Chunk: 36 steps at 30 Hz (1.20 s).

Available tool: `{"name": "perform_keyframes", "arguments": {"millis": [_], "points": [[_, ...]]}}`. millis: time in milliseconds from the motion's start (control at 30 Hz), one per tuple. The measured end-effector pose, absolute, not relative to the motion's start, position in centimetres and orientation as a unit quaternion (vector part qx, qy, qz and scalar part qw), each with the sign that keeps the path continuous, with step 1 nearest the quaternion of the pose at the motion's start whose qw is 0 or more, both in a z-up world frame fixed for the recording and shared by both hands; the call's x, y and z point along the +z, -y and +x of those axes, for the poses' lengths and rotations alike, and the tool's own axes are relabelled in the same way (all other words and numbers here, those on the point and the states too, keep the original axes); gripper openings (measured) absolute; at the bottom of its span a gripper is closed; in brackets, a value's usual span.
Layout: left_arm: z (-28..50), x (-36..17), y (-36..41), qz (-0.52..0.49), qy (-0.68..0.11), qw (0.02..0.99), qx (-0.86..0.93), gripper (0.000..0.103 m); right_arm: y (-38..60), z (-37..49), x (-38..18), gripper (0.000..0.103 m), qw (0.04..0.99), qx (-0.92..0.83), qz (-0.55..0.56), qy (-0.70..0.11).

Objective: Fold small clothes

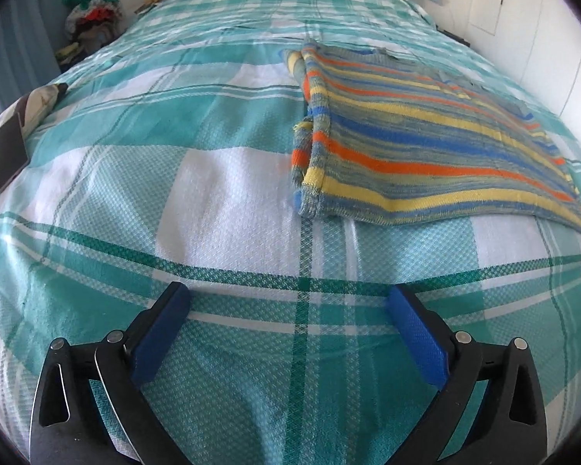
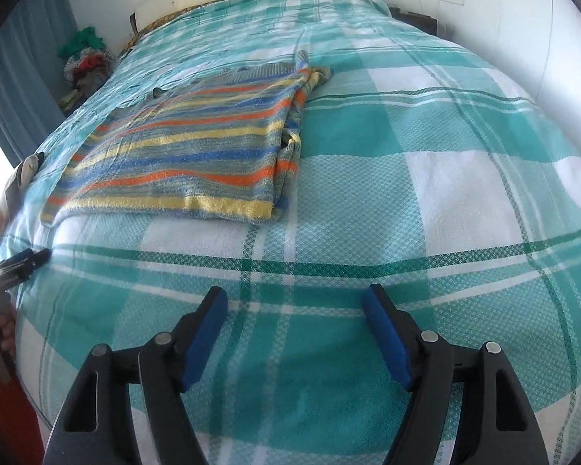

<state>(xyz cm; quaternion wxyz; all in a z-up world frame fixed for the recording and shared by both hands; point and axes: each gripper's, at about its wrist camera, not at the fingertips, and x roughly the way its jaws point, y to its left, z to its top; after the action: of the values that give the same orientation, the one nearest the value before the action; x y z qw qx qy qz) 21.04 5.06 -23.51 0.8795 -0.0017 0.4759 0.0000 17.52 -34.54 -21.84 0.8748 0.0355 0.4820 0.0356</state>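
Note:
A striped knit garment (image 1: pixel 426 143) in orange, yellow, blue and grey lies flat on the bed, with its side parts folded in. It shows at centre right in the left wrist view and centre left in the right wrist view (image 2: pixel 189 155). My left gripper (image 1: pixel 288 294) is open and empty over the bedspread, short of the garment's near left corner. My right gripper (image 2: pixel 294 296) is open and empty, short of the garment's near right corner. The left gripper's tip (image 2: pixel 23 261) shows at the left edge of the right wrist view.
The bed carries a teal and white checked bedspread (image 1: pixel 197 178). A phone (image 1: pixel 8 151) lies on a patterned cushion at the bed's left edge. A pile of clothes (image 1: pixel 91 15) sits at the far left by a blue curtain. A white wall (image 2: pixel 523 19) runs along the right side.

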Motion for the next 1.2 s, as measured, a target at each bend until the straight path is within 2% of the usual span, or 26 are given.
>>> {"name": "perform_keyframes", "arguments": {"millis": [433, 1200], "points": [[20.58, -23.56, -4.97, 0.003, -0.472, 0.881, 0.000, 0.102, 33.77, 17.54, -22.37, 0.082, 0.876, 0.039, 0.013, -0.481], [20.54, -23.61, -4.89, 0.005, -0.471, 0.882, 0.001, 0.102, 33.69, 17.54, -22.44, 0.083, 0.876, 0.037, 0.007, -0.481]]}}
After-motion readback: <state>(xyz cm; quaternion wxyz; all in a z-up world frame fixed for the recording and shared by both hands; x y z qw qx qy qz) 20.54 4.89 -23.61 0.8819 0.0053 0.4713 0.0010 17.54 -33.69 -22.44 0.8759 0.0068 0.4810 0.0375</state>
